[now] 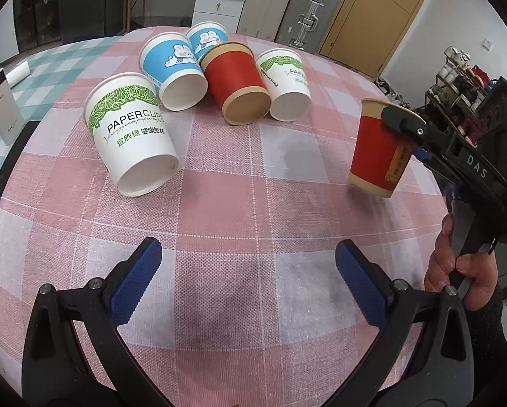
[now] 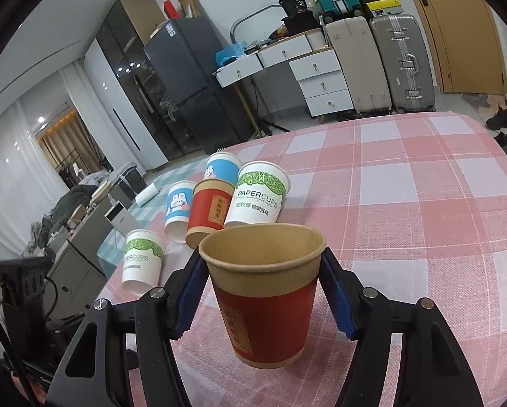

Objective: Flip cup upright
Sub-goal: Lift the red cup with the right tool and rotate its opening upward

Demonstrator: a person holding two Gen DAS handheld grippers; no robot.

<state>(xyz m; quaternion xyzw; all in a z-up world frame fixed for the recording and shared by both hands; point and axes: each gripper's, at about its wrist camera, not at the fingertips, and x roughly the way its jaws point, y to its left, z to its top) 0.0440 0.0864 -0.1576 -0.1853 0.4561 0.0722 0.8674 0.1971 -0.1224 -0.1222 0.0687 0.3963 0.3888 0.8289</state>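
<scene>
Cups: one red cup (image 2: 270, 302) in right tongs (image 2: 260, 288), five others (image 1: 199, 88) tipped.

Left cam low over table (image 1: 253, 176), right cam close, both share cup cluster (image 1: 199, 78).

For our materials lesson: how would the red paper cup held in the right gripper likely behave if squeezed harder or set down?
The red cup looks like thin paper and empty, so probably light and easily crushed near its open rim by the right gripper. Set upright on the checked tablecloth, its narrow base may tip easily.
</scene>
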